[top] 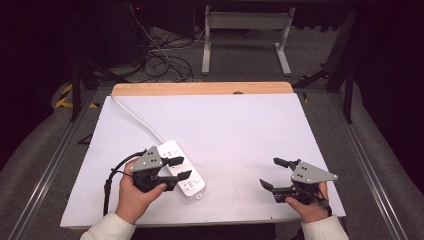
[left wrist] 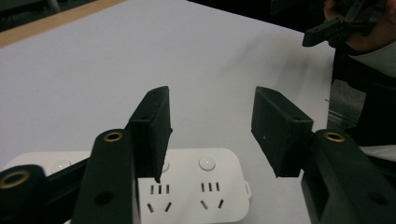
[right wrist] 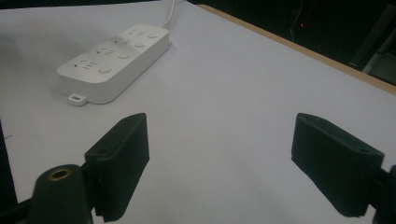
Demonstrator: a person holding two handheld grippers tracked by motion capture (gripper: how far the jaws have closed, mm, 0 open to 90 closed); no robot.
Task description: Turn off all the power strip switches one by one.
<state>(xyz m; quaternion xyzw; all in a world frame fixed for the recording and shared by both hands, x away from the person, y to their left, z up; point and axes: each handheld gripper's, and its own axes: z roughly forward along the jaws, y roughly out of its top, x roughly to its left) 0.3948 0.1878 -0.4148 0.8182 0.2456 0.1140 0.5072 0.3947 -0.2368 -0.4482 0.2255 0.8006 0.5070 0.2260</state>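
High view: a white rectangular plastic power strip (top: 181,169) with several sockets and round buttons lies at an angle on the white tabletop (top: 240,130), left of centre and towards the near edge, its white cable (top: 135,117) running off to the far left corner. The left gripper (top: 181,168), black with a grey three-cornered plate on top, is held in the person's left hand (top: 134,195) and hovers over the strip, its jaws parted and straddling the middle of the strip's body; whether the pads touch the casing cannot be told from here. The right gripper (top: 270,173), same build, sits in the right hand (top: 310,205) near the right front of the table, well apart from the strip, jaws spread wide with nothing between them. Left gripper view: the two black jaws stand apart above the strip (left wrist: 196,186), the left one over a socket group, the right one past the strip's rounded end; no pad presses on it. The other gripper (left wrist: 327,30) shows at top right. Right gripper view: both jaws gape open over bare tabletop; the strip (right wrist: 114,58) lies farther off at upper left, untouched.
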